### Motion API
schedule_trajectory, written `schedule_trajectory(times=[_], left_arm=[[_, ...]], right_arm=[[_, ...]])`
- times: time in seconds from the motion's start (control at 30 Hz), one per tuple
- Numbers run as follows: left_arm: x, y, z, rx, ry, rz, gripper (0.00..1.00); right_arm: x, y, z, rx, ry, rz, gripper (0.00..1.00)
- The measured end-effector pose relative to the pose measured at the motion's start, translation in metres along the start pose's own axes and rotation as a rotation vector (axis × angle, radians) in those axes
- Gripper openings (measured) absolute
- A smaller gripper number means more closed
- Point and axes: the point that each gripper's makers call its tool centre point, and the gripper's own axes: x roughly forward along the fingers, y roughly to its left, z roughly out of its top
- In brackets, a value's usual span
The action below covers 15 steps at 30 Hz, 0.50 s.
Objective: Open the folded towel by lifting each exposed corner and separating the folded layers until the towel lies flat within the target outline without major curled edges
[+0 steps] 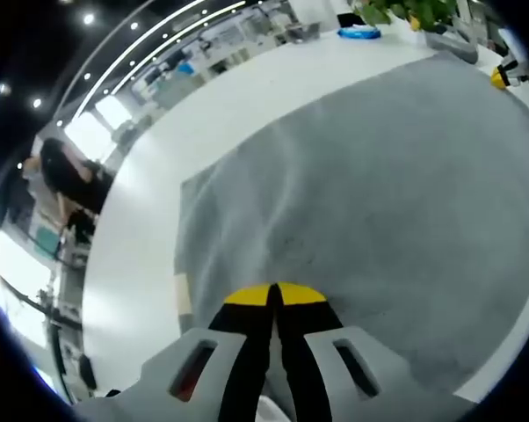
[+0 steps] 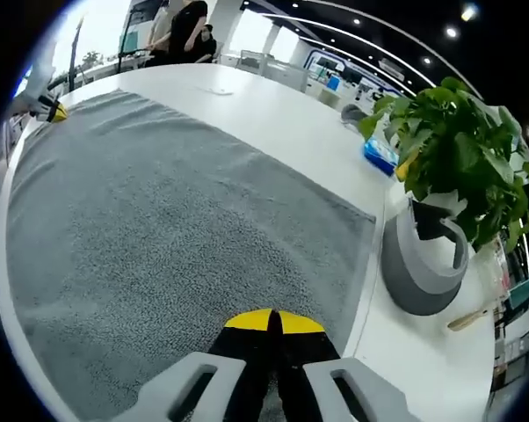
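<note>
**Grey towel spread on the white surface, both grippers over it**

The towel lies open and mostly flat on the white surface, its pile faintly rippled. In the left gripper view, the left gripper sits low over the towel near one edge, yellow-tipped jaws pressed together; whether they pinch any cloth cannot be told. In the right gripper view, the right gripper is above the towel with jaws likewise pressed together. A potted plant in a grey pot stands just beside the towel's edge.
</note>
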Motion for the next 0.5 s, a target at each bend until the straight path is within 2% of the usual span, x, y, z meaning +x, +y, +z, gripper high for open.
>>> schedule_trajectory(times=[0.2,0.5], left_arm=[[0.011,0.003,0.011,-0.002,-0.015,0.003,0.01],[0.024,0.009,0.021,0.032,-0.044,0.043,0.01]], right_arm=[[0.010,-0.009,0.006,-0.001,0.002,-0.019,0.00],[0.020,-0.016,0.015,0.001,-0.008,-0.043,0.00]])
